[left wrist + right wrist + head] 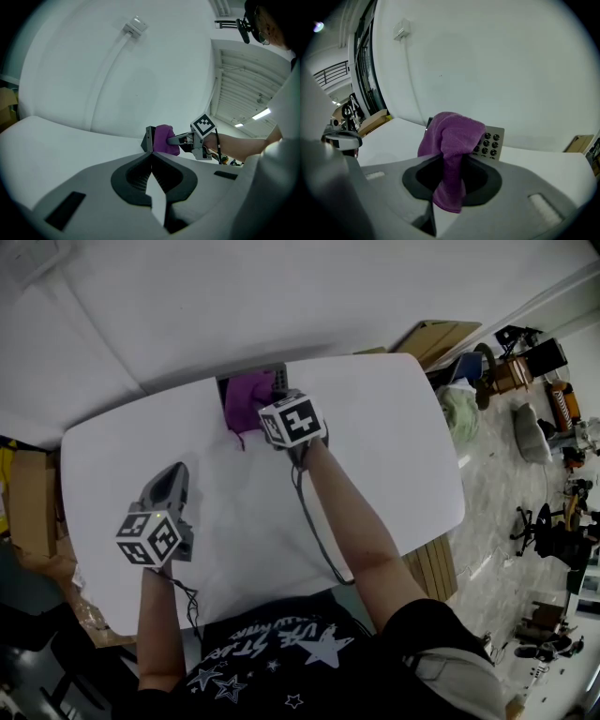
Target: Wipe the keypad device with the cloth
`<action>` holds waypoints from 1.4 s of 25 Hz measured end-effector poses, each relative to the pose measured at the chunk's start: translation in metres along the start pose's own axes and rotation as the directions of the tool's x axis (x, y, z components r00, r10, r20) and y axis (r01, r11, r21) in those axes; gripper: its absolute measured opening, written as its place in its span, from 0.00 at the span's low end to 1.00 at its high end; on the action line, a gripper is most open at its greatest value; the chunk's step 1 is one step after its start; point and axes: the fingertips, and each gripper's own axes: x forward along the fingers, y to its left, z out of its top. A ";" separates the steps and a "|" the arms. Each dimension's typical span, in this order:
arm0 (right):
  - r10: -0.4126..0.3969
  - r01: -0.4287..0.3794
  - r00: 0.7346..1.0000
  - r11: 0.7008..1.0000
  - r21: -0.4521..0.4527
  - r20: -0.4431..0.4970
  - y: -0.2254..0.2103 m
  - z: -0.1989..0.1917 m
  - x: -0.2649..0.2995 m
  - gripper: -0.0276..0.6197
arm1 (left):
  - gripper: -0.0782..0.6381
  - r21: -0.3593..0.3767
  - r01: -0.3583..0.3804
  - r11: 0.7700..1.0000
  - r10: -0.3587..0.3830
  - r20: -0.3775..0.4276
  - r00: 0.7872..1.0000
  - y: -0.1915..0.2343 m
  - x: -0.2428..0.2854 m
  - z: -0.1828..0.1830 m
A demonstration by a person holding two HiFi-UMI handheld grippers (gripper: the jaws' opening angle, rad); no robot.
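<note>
The grey keypad device [270, 379] stands at the table's far edge against the wall, and its dark round buttons face me in the right gripper view [490, 143]. My right gripper [261, 407] is shut on the purple cloth [244, 401], which bunches over the device's left part [452, 133]. The left gripper view shows the cloth [164, 139] pressed on the device [148, 139] with the right gripper [180, 139] behind it. My left gripper [174, 476] hovers over the white table [394, 456] at the near left, shut and holding nothing [151, 154].
A white wall rises right behind the device, with a socket and cable duct [135, 26]. Cardboard boxes [33, 502] stand left of the table, and a flat cardboard piece [436, 338] lies at the back right. Clutter covers the floor at the right [544, 427].
</note>
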 end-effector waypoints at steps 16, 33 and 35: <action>-0.069 0.070 0.998 0.995 0.075 -0.010 -0.053 -0.020 -0.019 0.19 | 0.12 0.015 0.028 0.999 -0.028 -0.014 1.000 -0.017 0.014 -0.001; -0.106 0.107 0.994 0.988 0.114 -0.013 -0.060 -0.033 -0.050 0.19 | 0.12 0.024 0.046 0.999 -0.047 0.026 0.999 -0.035 0.005 0.011; -0.107 0.106 0.994 0.988 0.115 -0.006 -0.056 -0.033 -0.058 0.19 | 0.12 0.026 0.047 0.999 -0.048 0.035 0.998 -0.038 0.001 0.013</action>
